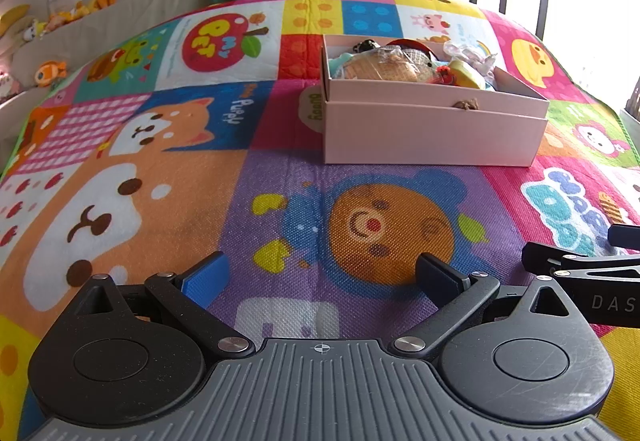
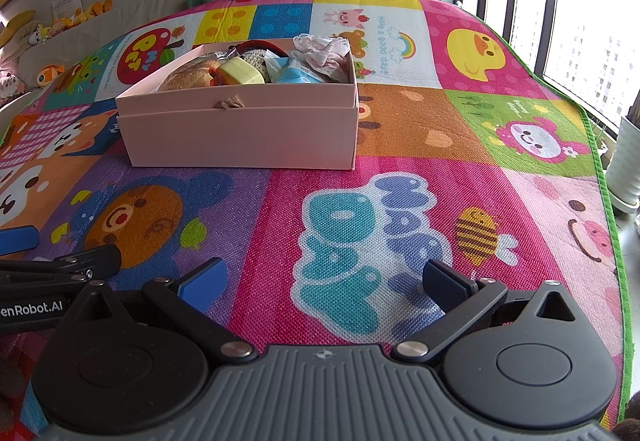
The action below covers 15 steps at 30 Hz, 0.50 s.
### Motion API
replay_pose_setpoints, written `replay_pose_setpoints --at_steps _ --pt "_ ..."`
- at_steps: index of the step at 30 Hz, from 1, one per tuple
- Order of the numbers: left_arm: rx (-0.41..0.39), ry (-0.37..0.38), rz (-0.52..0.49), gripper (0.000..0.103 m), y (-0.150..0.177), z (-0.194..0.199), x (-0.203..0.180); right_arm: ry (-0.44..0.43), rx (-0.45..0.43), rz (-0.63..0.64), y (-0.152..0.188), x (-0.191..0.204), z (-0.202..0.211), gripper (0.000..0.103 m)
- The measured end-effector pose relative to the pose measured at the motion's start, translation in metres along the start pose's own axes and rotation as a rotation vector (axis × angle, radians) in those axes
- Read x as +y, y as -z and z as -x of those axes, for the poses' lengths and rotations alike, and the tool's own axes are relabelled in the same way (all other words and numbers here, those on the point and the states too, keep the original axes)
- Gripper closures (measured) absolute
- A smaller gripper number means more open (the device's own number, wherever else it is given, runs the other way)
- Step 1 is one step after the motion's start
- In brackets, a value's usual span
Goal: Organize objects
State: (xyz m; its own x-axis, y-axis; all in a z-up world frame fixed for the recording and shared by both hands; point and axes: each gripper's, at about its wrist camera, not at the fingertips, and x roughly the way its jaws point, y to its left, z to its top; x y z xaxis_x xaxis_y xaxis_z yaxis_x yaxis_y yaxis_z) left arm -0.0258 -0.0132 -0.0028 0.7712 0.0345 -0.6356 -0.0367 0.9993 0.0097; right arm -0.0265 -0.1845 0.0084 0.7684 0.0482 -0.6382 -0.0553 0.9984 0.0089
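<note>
A pink cardboard box (image 1: 436, 137) (image 2: 244, 139) stands on the cartoon play mat (image 1: 160, 169) (image 2: 400, 169), packed with several small things: a yellow block (image 2: 240, 72), a blue packet (image 2: 294, 75), a waffle-patterned toy (image 1: 380, 69) and white lace fabric (image 2: 320, 45). My left gripper (image 1: 322, 273) is open above the bear picture, short of the box, with nothing between its fingers. My right gripper (image 2: 324, 279) is open too, over the blue lettering, to the right of and short of the box. Each gripper shows at the edge of the other's view.
Plush toys (image 1: 52, 73) line a ledge at the far left. A window with dark bars (image 2: 520, 1) is at the right. The mat's green edge (image 2: 600, 161) runs along the right, with a white pot (image 2: 630, 165) beyond it.
</note>
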Motion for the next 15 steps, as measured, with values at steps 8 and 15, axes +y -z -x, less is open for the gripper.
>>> replay_pose_setpoints --at_steps 8,15 --pt "0.001 -0.001 -0.001 0.001 0.0001 -0.0001 -0.0006 0.0 0.0 0.0 -0.0003 0.0 -0.0001 0.0" --pt "0.002 -0.002 -0.001 0.001 -0.0002 -0.0001 -0.0004 0.0 0.0 0.0 -0.0002 -0.0003 -0.0002 0.0"
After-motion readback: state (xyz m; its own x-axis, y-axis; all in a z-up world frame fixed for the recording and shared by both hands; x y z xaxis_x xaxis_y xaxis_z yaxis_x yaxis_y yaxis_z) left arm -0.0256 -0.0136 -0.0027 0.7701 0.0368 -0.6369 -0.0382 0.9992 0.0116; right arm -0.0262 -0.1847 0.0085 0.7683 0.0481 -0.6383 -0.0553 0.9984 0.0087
